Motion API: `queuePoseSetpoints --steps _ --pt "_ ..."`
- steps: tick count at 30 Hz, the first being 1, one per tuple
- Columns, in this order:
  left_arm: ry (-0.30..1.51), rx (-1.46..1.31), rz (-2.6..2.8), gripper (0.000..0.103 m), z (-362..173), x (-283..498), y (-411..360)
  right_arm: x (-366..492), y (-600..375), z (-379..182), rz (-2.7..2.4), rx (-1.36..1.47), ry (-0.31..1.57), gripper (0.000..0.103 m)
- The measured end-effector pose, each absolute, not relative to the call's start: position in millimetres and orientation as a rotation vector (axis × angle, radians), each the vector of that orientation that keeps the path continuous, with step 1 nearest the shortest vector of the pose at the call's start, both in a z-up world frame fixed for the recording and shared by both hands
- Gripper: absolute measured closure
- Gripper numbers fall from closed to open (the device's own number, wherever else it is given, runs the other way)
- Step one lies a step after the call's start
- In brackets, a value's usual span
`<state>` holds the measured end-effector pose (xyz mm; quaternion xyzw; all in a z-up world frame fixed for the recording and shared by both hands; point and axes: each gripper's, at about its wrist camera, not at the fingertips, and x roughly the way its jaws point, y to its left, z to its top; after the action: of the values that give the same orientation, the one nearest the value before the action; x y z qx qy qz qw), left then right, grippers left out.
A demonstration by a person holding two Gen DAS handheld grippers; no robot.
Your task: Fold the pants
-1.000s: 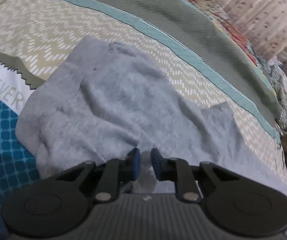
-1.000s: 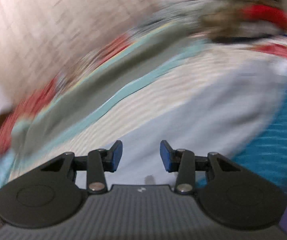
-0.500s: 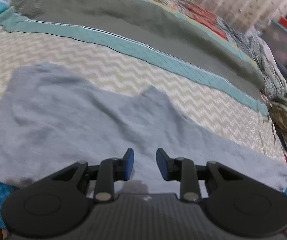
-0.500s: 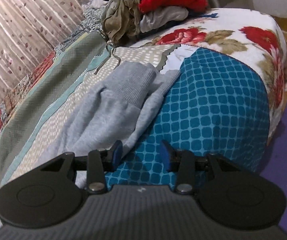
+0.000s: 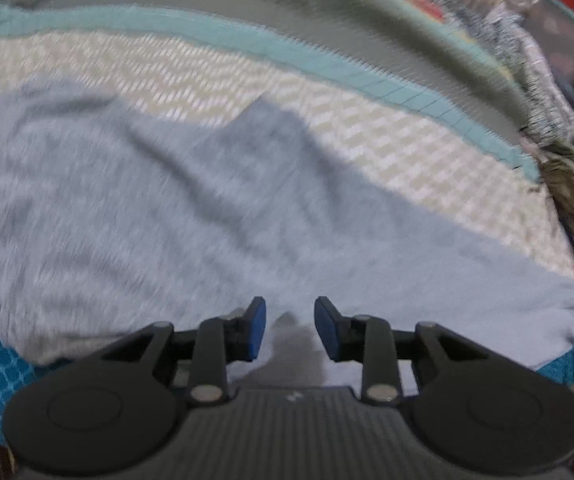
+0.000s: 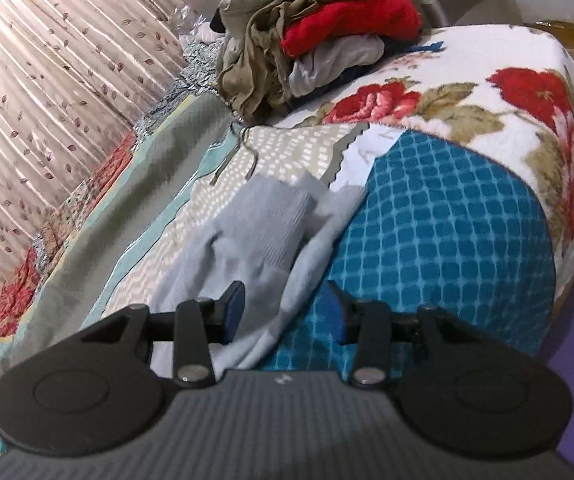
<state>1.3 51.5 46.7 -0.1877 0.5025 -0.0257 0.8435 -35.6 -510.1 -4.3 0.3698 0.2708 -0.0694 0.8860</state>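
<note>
The left gripper [image 5: 289, 328] hovers with jaws apart above grey pants [image 5: 175, 216] spread across a patchwork bedspread [image 5: 327, 52]. The right gripper [image 6: 283, 312], jaws wide, straddles the pants' edge near the ribbed cuff [image 6: 271, 220]. Beyond the pants lies a clothes pile [image 6: 311, 36]. Since a second ago, the left jaws have widened.

Both wrist cameras hang low over the bed, close to the grey sweatpants [image 5: 191, 216] [image 6: 247, 240] (their shared ground), the right one facing the clothes pile [image 6: 311, 40].

Grey pants [image 5: 191, 216], teal-checked bedspread [image 6: 447, 240]
</note>
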Motion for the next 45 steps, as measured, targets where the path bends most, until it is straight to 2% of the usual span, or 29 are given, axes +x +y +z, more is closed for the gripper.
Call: queuePoseSetpoints --steps 6,7,8,9,11,16,18,20,25,28,30,32,36,39,40,41,42,45 --pt "1.047 -0.378 -0.11 0.071 53 8 33 -9 -517 -14 -0.12 0.868 0.576 0.056" --pt "1.052 -0.382 -0.115 0.071 52 10 31 -5 -515 -14 -0.119 0.854 0.58 0.059" --pt "1.057 -0.386 -0.121 0.071 50 12 29 -3 -512 -11 -0.117 0.827 0.579 0.079" --pt "1.061 -0.389 -0.128 0.071 48 14 29 0 -506 -7 -0.122 0.788 0.582 0.088" --pt "1.068 -0.397 -0.137 0.071 45 18 27 -3 -496 4 -0.133 0.736 0.56 0.092" --pt "1.049 -0.526 -0.238 0.07 49 25 26 -15 -446 57 0.044 0.599 0.455 0.092" --pt "1.022 -0.577 -0.299 0.065 53 27 23 -14 -406 76 0.175 0.494 0.453 0.092" --pt "0.991 -0.625 -0.365 0.051 59 28 15 -11 -358 87 0.286 0.366 0.473 0.092" --pt "1.006 -0.644 -0.464 0.041 51 31 -12 -11 -227 60 0.528 0.044 0.606 0.091" --pt "1.049 -0.623 -0.452 0.04 36 35 -22 -6 -180 17 0.569 -0.121 0.729 0.068" --pt "1.062 -0.631 -0.454 0.04 30 37 -23 -14 -177 9 0.552 -0.15 0.739 0.063" --pt "1.054 -0.626 -0.456 0.041 29 35 -21 -23 -197 23 0.6 -0.065 0.714 0.056" --pt "1.023 -0.651 -0.468 0.041 29 38 -19 -36 -256 52 0.509 0.13 0.587 0.056" --pt "1.018 -0.632 -0.452 0.041 29 42 -20 -29 -300 54 0.37 0.282 0.58 0.057" --pt "1.019 -0.629 -0.439 0.041 28 42 -19 -22 -306 51 0.349 0.311 0.605 0.06" --pt "1.023 -0.633 -0.427 0.041 26 43 -17 -16 -306 47 0.344 0.33 0.628 0.072" --pt "1.027 -0.639 -0.418 0.041 25 42 -15 -8 -305 43 0.352 0.344 0.648 0.079" --pt "1.015 -0.654 -0.382 0.041 25 38 -2 15 -280 30 0.382 0.347 0.696 0.079"
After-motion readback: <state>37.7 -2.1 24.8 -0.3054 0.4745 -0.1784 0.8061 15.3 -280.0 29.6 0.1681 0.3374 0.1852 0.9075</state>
